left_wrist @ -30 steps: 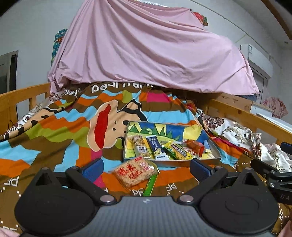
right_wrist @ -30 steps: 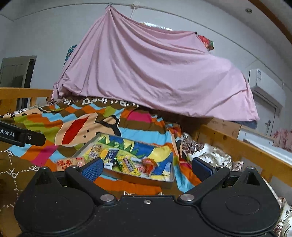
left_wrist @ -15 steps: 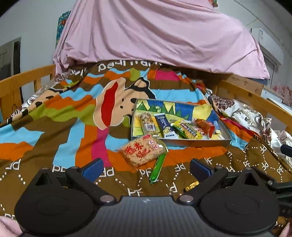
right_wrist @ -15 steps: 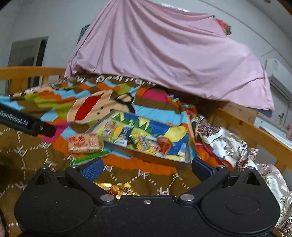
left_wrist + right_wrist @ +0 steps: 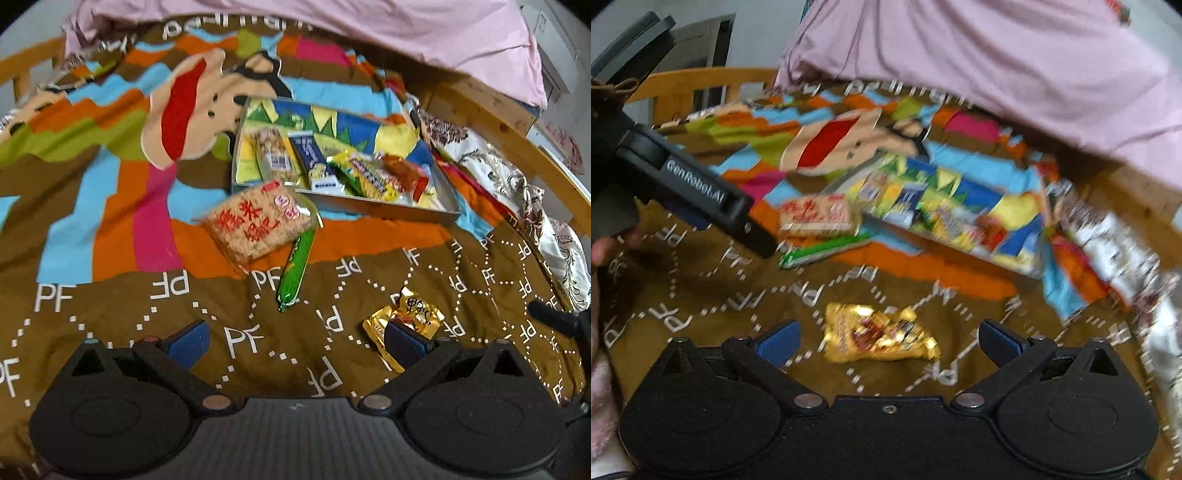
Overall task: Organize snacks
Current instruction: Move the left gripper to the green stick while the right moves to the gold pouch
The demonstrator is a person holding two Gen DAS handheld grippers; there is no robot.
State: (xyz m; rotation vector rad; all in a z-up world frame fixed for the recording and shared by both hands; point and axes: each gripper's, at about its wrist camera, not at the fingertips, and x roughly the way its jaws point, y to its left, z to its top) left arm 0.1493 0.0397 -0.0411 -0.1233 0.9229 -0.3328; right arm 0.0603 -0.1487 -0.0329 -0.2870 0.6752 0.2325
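Both claws are spread wide with nothing in them. The right claw (image 5: 886, 341) sits low in its frame, right over the gold snack packet (image 5: 877, 334), which lies loose on the brown part of the blanket (image 5: 713, 295) between the blue fingertips (image 5: 777, 343). My guess is that one gets picked first, since the claw is lined up on it. The right view is pretty blurry, so can't say whether the tips touch the fabric.

In the left view, the left claw (image 5: 295, 341) hovers over bare blanket, with the same gold packet poking out behind its right-side tip. Just past it, mid-frame, there's a green stick snack (image 5: 297, 266) and a rice cracker pack (image 5: 255, 225), the cracker's edge right up against the tray (image 5: 388, 212). The tray, upper middle of the frame, already holds several wrapped snacks, so it looks like the collection spot, three strays left.
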